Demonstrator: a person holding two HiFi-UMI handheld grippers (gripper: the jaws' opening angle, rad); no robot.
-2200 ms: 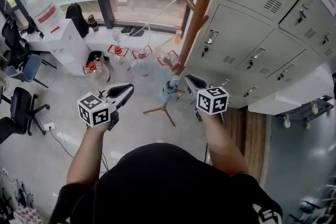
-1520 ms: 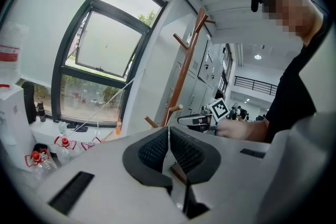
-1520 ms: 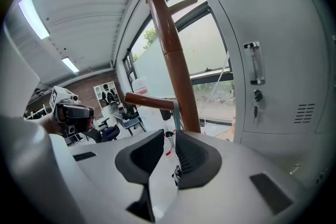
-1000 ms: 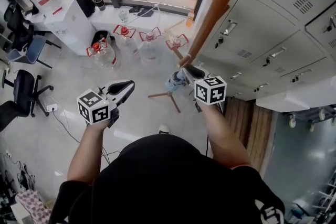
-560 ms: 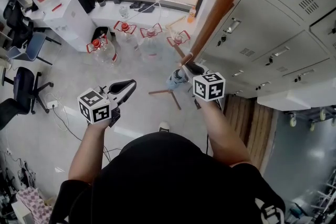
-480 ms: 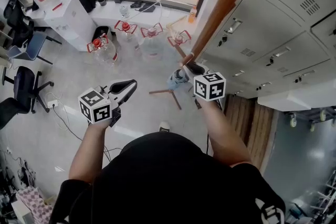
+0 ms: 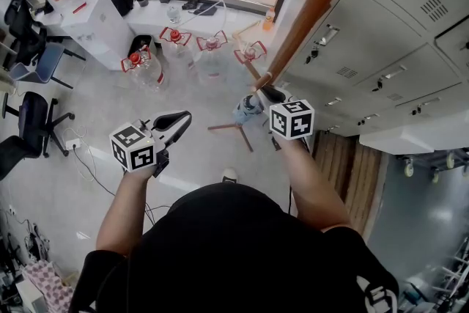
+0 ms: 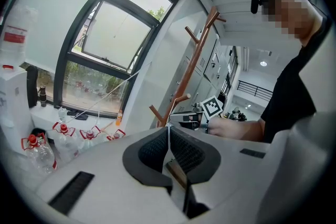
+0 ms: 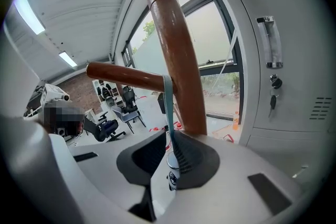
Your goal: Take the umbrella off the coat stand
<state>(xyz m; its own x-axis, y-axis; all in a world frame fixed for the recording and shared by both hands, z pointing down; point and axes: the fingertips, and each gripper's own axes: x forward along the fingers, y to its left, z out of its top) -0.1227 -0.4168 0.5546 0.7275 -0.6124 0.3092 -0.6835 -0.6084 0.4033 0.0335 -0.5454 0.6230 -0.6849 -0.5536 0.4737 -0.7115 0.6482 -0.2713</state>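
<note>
The brown wooden coat stand [image 7: 308, 11] leans across the head view from top right, beside the lockers. A folded light-blue umbrella [image 7: 245, 110] hangs low on it by a teal strap [image 9: 167, 97] looped over a peg [image 9: 126, 77]. My right gripper [image 7: 267, 95] is at the pole [image 9: 176, 50], its jaws shut on that strap [image 9: 169, 136], with the umbrella's silver end cap [image 9: 171, 161] just below them. My left gripper [image 7: 179, 119] floats apart to the left, shut and holding nothing [image 8: 168, 131]. It looks toward the stand [image 8: 186, 81].
Grey lockers [image 7: 366, 48] stand close on the right of the stand. Water bottles with red handles [image 7: 209, 55] sit on the floor under the window. A white dispenser [image 7: 95, 26] and office chairs [image 7: 29, 128] are at the left. The stand's feet [image 7: 231, 132] spread below the umbrella.
Over two seconds my right gripper has closed in on the umbrella at the pole. In the last half second nothing visibly moves; the left gripper stays put.
</note>
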